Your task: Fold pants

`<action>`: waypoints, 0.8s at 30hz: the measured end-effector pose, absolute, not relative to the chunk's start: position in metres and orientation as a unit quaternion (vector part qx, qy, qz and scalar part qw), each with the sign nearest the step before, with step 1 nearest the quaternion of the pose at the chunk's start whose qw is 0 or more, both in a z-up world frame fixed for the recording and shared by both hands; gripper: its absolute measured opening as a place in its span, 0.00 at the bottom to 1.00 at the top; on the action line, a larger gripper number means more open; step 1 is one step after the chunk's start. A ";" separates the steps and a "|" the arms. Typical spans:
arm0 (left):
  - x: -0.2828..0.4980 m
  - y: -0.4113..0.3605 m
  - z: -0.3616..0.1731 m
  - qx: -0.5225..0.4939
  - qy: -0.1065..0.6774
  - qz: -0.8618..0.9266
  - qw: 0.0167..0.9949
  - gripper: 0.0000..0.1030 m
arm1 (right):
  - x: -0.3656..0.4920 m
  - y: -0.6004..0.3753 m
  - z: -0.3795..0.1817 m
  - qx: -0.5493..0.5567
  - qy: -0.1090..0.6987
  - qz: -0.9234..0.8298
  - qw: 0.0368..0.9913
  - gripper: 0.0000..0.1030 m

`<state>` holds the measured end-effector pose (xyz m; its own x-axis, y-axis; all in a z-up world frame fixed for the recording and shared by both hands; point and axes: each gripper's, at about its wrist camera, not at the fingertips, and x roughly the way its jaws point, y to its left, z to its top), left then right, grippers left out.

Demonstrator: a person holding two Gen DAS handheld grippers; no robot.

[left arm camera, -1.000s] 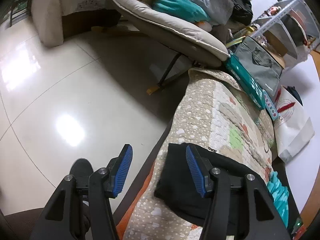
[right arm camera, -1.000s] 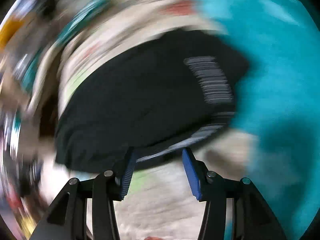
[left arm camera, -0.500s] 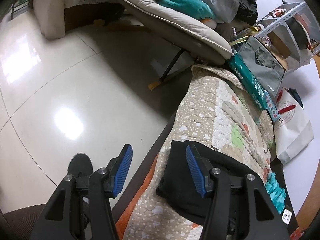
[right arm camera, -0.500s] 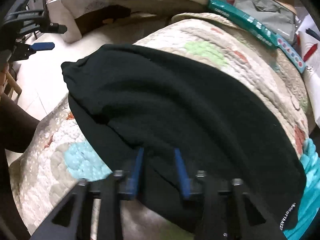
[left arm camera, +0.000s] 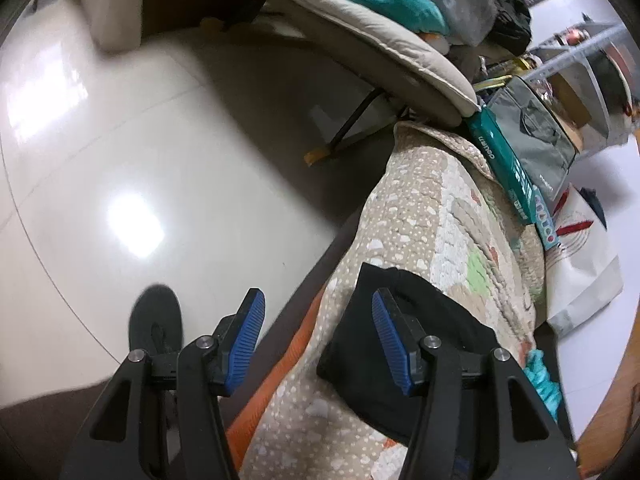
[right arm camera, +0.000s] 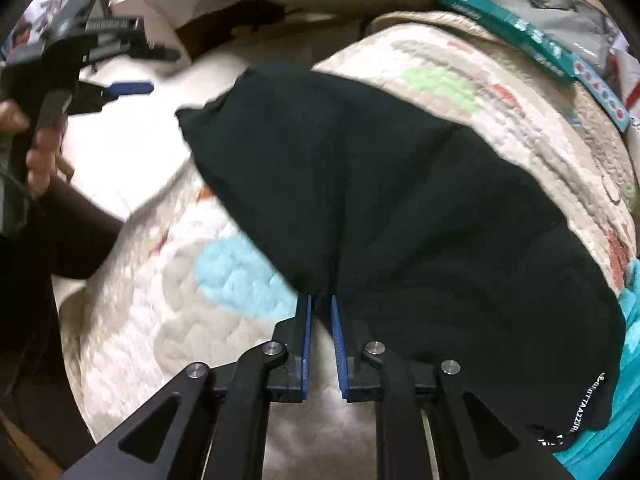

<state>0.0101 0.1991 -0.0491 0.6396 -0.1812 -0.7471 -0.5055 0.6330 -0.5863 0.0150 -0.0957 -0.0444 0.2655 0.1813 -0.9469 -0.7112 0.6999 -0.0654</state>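
Note:
Black pants (right arm camera: 400, 208) lie folded on a patterned quilt (right arm camera: 168, 320) that covers a sofa. My right gripper (right arm camera: 320, 304) is shut on the near edge of the pants, a pinch of black cloth between its blue pads. My left gripper (left arm camera: 318, 304) is open and empty, held off the quilt's left edge over the floor. One corner of the pants (left arm camera: 440, 320) shows behind its right finger. The left gripper also shows in the right wrist view (right arm camera: 120, 88), in a hand at far left.
A teal cloth (right arm camera: 632, 344) lies under the pants at right. A green box (left arm camera: 504, 168), a grey bag (left arm camera: 536, 136) and a white bag (left arm camera: 580, 264) line the quilt's far side. A padded chair (left arm camera: 360, 28) with clutter stands beyond. Glossy tile floor (left arm camera: 120, 160) at left, with a black shoe (left arm camera: 156, 320).
My right gripper has closed from open onto the near edge of the pants. The left gripper has stayed open and drifted only slightly.

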 end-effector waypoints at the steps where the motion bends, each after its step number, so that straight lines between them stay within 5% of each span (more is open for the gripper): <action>1: 0.006 0.201 -0.053 -0.432 0.410 0.100 0.797 0.54 | 0.014 -0.094 -0.040 -0.243 0.529 0.302 0.755 0.30; 4: -0.006 0.204 -0.069 -0.493 0.401 0.092 0.766 0.55 | 0.027 -0.088 -0.017 -0.195 0.521 0.327 0.764 0.48; 10: -0.012 0.185 -0.084 -0.531 0.397 0.055 0.747 0.56 | 0.088 -0.040 0.006 -0.156 0.514 0.349 0.768 0.61; 16: 0.000 0.155 -0.100 -0.511 0.435 0.015 0.741 0.57 | 0.151 0.028 -0.011 -0.166 0.536 0.359 0.746 0.65; 24: 0.026 0.120 -0.107 -0.446 0.466 -0.011 0.764 0.57 | 0.155 0.105 -0.060 -0.323 0.524 0.371 0.696 0.71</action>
